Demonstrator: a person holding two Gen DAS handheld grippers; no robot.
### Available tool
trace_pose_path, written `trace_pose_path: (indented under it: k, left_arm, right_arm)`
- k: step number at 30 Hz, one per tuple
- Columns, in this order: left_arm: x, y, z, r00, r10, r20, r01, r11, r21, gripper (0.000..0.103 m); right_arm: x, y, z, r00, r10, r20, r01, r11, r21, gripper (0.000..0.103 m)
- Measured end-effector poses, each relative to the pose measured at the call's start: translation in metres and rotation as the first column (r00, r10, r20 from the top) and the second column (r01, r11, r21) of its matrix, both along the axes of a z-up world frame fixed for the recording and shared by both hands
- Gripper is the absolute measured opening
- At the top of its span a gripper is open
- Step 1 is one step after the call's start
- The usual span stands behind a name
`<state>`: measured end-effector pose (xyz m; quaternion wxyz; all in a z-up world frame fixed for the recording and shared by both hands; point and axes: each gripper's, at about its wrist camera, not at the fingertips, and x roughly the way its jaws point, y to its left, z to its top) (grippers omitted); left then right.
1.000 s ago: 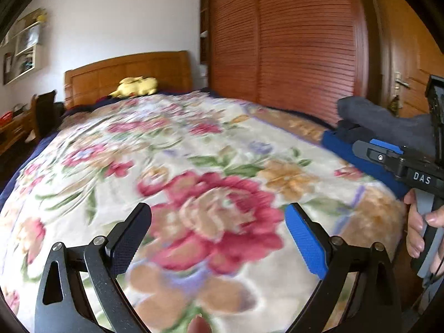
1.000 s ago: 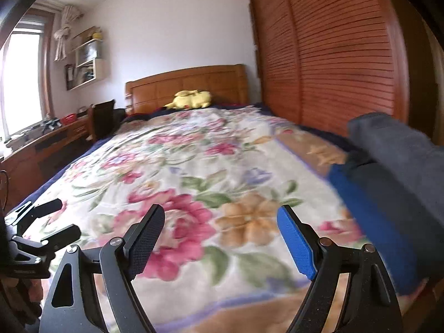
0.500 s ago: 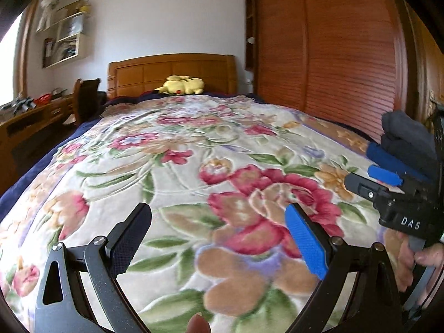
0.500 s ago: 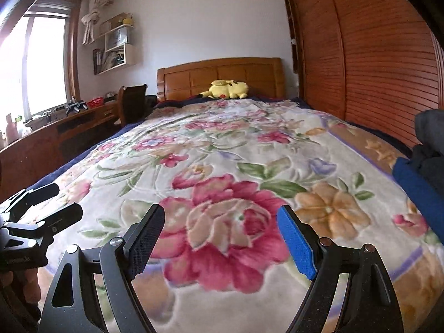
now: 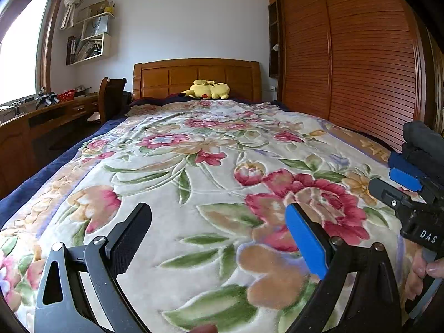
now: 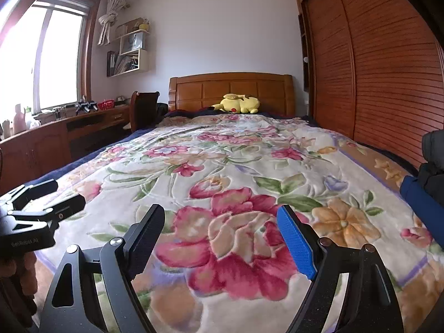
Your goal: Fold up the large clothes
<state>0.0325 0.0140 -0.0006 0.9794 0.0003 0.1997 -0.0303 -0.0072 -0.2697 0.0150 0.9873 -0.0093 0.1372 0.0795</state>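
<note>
Spread across the whole bed, a cream plush blanket printed with large red and orange flowers (image 5: 211, 172) fills the foreground of both wrist views. Over its near end, the left tool (image 5: 219, 236) hangs with its black and blue fingers wide apart, nothing between them. The right tool (image 6: 220, 236) is likewise released and bare above a big red bloom. Each tool shows in the other's view: the right one at the right edge of the left wrist view, gripped by a hand (image 5: 421, 274), and the left one at the left edge of the right wrist view.

At the right side of the bed, beside the right tool, lies a pile of dark grey and blue clothes (image 6: 427, 177), resting on the blanket's edge near the reddish-brown slatted wardrobe doors (image 6: 388, 69).

Farther back on the left, a long wooden bench (image 6: 55, 136) under the window carries small items, with a dark wooden chair (image 6: 144, 108) at its end. At the far end, a yellow plush toy (image 6: 238, 104) lies against the wooden headboard (image 6: 230, 88).
</note>
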Motion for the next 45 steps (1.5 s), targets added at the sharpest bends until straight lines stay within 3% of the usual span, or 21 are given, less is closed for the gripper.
trace_pose_path:
  k: [7,16,45]
  left_arm:
    - [-0.004,0.007,0.001,1.0,0.013,0.019,-0.012,1.0,-0.026,0.097]
    - [-0.009,0.001,0.001,0.998,0.033,0.051,-0.033,0.999,0.015,0.097]
    - [-0.01,-0.003,0.001,0.999,0.016,0.045,-0.016,1.0,0.012,0.097]
  right_arm:
    - [0.011,0.01,-0.009,1.0,0.002,-0.006,-0.002,1.0,-0.02,0.084]
    - [0.005,0.012,-0.009,1.0,0.004,-0.002,-0.004,1.0,-0.019,0.084]
    - [0.007,0.009,-0.012,1.0,0.008,0.015,-0.008,1.0,-0.001,0.084]
